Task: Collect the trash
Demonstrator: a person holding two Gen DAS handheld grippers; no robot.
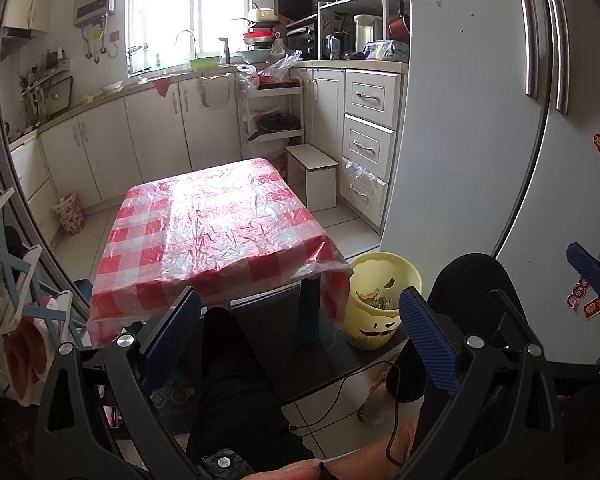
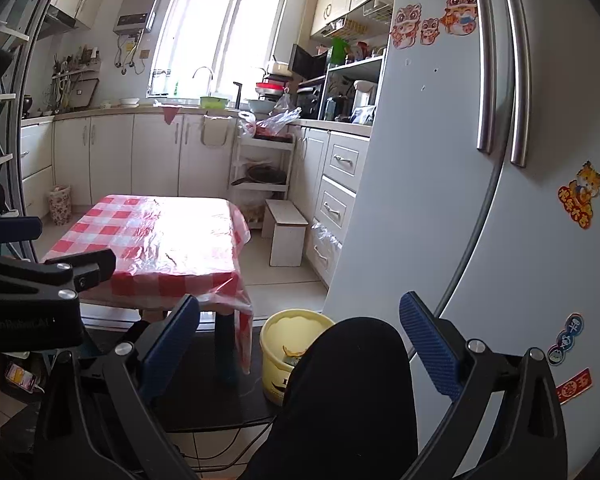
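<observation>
A yellow bin (image 1: pixel 380 300) with a moustache face stands on the floor by the table's near right corner, with peel and scraps inside. It also shows in the right wrist view (image 2: pixel 288 344), partly hidden by a black-clad knee. My left gripper (image 1: pixel 300 340) is open and empty, held back from the low table (image 1: pixel 216 220), which has a red-checked plastic cover. My right gripper (image 2: pixel 300 344) is open and empty, above the knee. The left gripper's body shows at the left of the right wrist view (image 2: pixel 40 276).
A white fridge (image 1: pixel 480 120) fills the right side. White cabinets line the back wall, with a white step stool (image 1: pixel 312 176) and a shelf cart (image 1: pixel 276 116) behind the table. A patterned basket (image 1: pixel 70 214) stands far left. A black cable (image 1: pixel 340 400) crosses the floor tiles.
</observation>
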